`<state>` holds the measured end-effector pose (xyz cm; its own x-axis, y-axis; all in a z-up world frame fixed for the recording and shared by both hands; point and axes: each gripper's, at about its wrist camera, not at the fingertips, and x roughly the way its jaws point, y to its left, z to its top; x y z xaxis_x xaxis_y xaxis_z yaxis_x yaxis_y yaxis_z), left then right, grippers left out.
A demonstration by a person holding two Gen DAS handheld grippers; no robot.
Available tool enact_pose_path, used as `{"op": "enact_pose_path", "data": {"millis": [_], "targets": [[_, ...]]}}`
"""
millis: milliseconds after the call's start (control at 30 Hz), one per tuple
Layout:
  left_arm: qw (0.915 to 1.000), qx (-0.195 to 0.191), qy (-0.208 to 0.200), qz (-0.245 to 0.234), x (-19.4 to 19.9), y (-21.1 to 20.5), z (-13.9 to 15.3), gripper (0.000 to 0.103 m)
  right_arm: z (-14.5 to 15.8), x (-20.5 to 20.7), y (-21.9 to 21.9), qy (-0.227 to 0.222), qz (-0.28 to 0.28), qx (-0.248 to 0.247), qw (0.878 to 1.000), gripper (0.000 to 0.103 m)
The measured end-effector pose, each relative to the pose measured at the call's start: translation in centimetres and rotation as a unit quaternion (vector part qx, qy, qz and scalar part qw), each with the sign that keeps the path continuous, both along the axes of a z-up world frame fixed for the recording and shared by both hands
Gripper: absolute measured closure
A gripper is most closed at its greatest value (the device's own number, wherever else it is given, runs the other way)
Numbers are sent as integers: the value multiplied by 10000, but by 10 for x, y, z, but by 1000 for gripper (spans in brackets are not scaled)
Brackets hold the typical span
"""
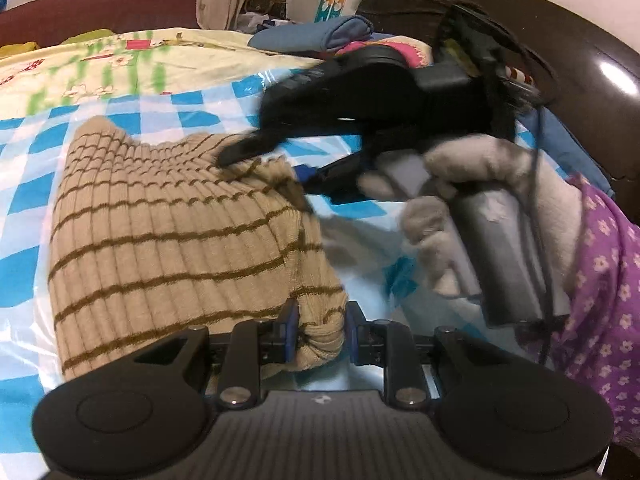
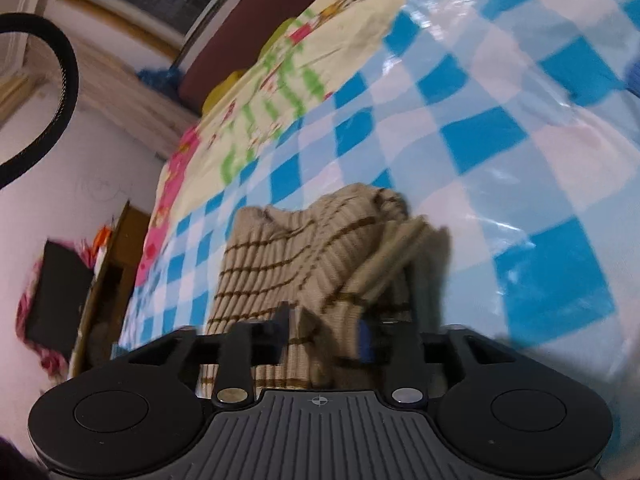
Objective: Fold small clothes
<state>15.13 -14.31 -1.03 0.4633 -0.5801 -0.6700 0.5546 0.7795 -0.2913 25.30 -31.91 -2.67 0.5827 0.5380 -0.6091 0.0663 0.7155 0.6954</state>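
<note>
A beige ribbed knit garment point(image 1: 180, 240) with thin brown stripes lies on the checked sheet. My left gripper point(image 1: 322, 332) is shut on a bunched corner at the garment's near edge. In the left wrist view my right gripper point(image 1: 264, 166) reaches in from the right, held by a gloved hand point(image 1: 460, 184). Its fingers stand apart at the garment's far right corner. The right wrist view shows that gripper point(image 2: 326, 332) with folds of the garment point(image 2: 300, 248) loose between its spread fingers, the pads not pressing.
A glossy blue-and-white checked plastic sheet point(image 1: 192, 104) covers the bed, with a floral bedsheet point(image 1: 120, 60) beyond it. Folded blue clothes point(image 1: 320, 36) and a dark headboard point(image 1: 580, 40) are at the far right. A purple floral sleeve point(image 1: 608, 280) is at right.
</note>
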Motion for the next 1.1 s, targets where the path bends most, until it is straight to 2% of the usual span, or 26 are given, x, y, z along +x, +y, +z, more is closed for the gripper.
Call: {"op": "enact_pose_path", "data": {"millis": [33,100,200,300,333,400,533,667,833,900,1000,1033,1067,1100], "targets": [[10000,-15,-7,-17,-1,-1,1,74,1,-4,-2,-25,-9,-115,9999,63],[10000,-66,-12,-69,-1,-6,2,74,7,-1,5,-95,58,-444,9990,80],[9998,-114,16,-171,-7,-12,1,74,11,-3,3,-218,16,-550,9982,85],[9994,-144,106,-300,-12,-8,1,74,2,-2,3,-117,53,-1032,9946,85],[9992,-158,127,-337,-14,-4,3,74,0,-2,1,-78,66,-1052,9944,80],[9990,-142,129,-397,-23,8,10,74,-3,-4,-6,-15,38,-887,9961,78],[9993,-74,-75,-361,-31,37,27,73,10,-22,-14,-183,-76,-807,9965,70],[9994,-118,-307,-115,-37,59,39,71,29,-54,-15,-383,-81,-941,9948,68],[9977,64,-502,447,-4,71,32,70,48,-94,10,-758,447,-1001,9911,69],[9957,293,-519,707,13,70,24,70,47,-96,27,-834,772,-1295,9851,71],[9943,473,-364,882,30,75,7,70,25,-89,36,-530,756,-2344,9677,77],[9938,603,-257,902,33,76,-2,70,15,-85,34,-367,655,-2703,9599,69],[9933,691,-131,915,35,77,-9,70,5,-84,27,-211,555,-2769,9591,69],[9936,689,-17,898,35,80,-15,70,1,-83,18,-62,474,-2505,9669,69]]}}
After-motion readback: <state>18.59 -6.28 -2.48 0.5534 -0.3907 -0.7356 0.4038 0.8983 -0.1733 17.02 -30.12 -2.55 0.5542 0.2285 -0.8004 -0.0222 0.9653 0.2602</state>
